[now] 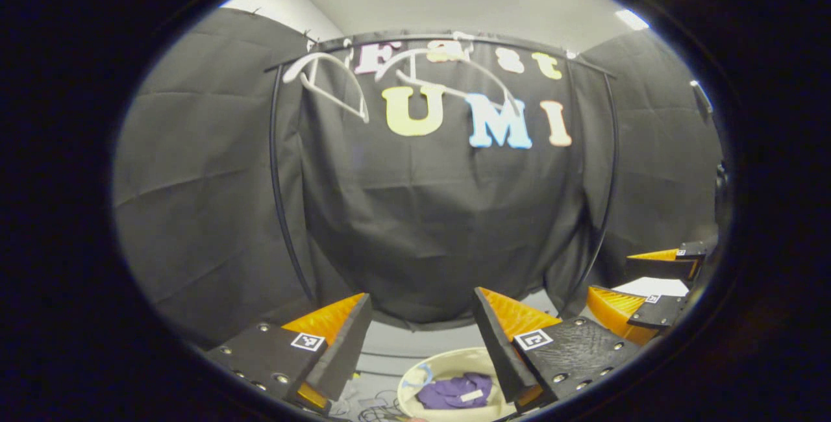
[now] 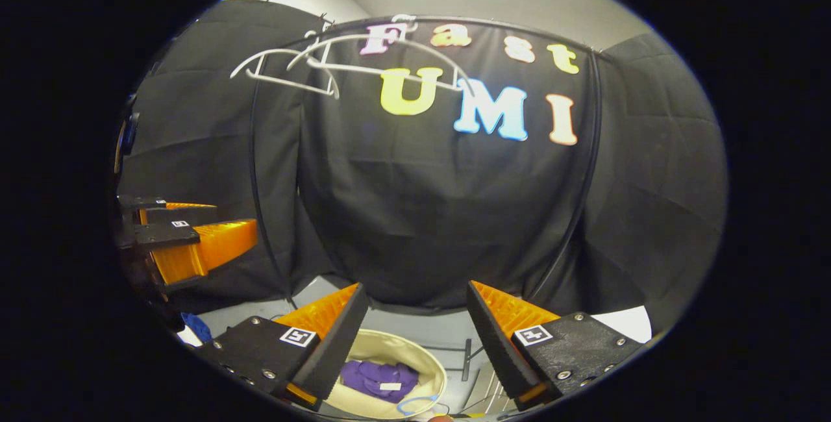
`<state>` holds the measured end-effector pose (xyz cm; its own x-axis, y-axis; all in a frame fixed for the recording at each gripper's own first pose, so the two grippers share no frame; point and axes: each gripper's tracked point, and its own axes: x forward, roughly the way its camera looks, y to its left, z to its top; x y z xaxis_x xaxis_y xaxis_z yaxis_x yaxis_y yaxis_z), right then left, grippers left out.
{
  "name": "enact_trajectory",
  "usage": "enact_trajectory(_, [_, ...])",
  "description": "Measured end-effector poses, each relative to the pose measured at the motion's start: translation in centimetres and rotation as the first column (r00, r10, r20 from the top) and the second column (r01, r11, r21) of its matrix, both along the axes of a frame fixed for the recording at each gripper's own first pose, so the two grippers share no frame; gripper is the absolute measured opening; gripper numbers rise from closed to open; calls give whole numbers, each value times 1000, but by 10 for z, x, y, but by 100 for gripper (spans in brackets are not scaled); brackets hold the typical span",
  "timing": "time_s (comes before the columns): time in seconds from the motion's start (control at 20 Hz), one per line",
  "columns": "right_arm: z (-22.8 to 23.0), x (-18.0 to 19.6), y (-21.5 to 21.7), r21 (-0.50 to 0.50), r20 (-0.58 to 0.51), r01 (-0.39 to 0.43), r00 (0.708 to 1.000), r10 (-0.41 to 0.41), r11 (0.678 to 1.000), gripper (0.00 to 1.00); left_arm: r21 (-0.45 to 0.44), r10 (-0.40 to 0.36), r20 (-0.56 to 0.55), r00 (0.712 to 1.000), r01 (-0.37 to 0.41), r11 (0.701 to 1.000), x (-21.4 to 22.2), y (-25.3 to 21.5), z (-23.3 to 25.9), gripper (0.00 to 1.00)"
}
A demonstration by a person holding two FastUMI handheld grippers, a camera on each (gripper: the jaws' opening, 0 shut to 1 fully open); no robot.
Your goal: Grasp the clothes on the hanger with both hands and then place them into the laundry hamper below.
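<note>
Purple clothes (image 1: 454,391) lie inside the cream laundry hamper (image 1: 415,376) on the floor below; in the right gripper view the clothes (image 2: 380,376) sit in the same hamper (image 2: 428,360). Two bare white hangers (image 1: 337,84) (image 1: 454,78) hang on the black rail up high, also seen as hangers (image 2: 285,71) in the right gripper view. My left gripper (image 1: 422,308) is open above the hamper, nothing between its fingers. My right gripper (image 2: 415,302) is open too, holding nothing. The right gripper (image 1: 649,285) appears at the left view's right edge; the left gripper (image 2: 214,240) at the right view's left edge.
A black arched clothes rack (image 1: 279,182) stands before the black cloth wall. Cables (image 1: 376,409) lie on the grey floor near the hamper. A black rack foot (image 2: 466,350) rests on the floor right of the hamper. A white sheet (image 2: 626,324) lies at the right.
</note>
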<state>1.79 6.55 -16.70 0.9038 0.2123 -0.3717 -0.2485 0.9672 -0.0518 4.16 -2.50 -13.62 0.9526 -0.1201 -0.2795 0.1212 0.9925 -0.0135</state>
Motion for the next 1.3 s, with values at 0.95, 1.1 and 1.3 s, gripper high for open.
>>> enact_trajectory(0.95, [178,2,-99,209,288,208,921,-263,956,96,-18,123,249,961,-123,992,-19,61,135,94])
enact_trajectory(1.1, [180,1,-112,188,302,227,912,-276,956,95,-21,133,268,954,-132,991,-22,70,150,94])
enact_trajectory(1.3, [187,2,-118,196,315,232,905,-285,953,95,-15,154,284,947,-156,988,-22,83,162,94])
